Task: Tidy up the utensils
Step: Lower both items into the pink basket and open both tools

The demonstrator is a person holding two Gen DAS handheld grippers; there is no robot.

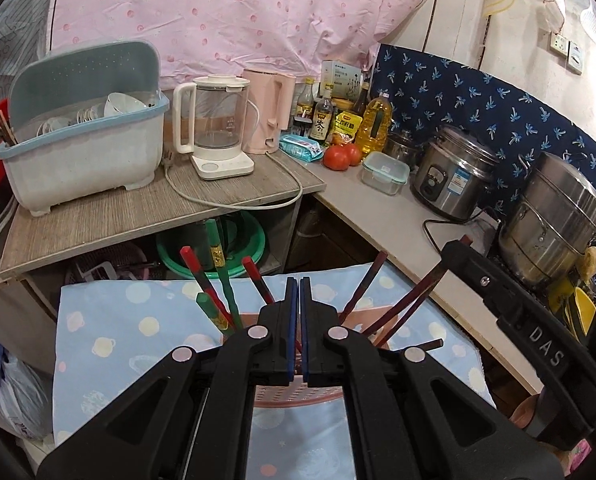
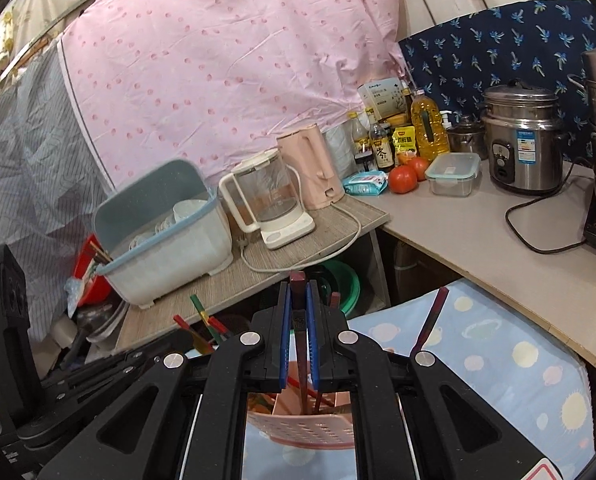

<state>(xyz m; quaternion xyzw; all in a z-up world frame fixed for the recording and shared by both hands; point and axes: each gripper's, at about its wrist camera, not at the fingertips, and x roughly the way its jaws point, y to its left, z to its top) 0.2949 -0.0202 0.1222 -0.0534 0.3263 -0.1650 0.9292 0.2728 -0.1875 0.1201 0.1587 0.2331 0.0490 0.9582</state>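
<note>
A pink perforated utensil holder (image 1: 298, 394) stands on a blue planet-print cloth (image 1: 110, 340), right under both grippers; it also shows in the right wrist view (image 2: 301, 424). Red and green chopsticks (image 1: 218, 292) lean in its left side, dark brown chopsticks (image 1: 401, 300) in its right. My left gripper (image 1: 299, 304) is shut with nothing between its pads, just above the holder. My right gripper (image 2: 298, 308) is shut on a dark brown chopstick (image 2: 298, 292) that stands upright over the holder. The right gripper's body shows in the left wrist view (image 1: 537, 328).
A blue-grey dish rack (image 1: 86, 148) with bowls, a glass kettle (image 1: 218, 128) and a pink kettle (image 1: 268, 112) stand on the wooden shelf. Sauce bottles, tomatoes (image 1: 339, 156), a lidded container (image 1: 385, 172), a rice cooker (image 1: 453, 172) and a steel pot (image 1: 553, 220) line the counter.
</note>
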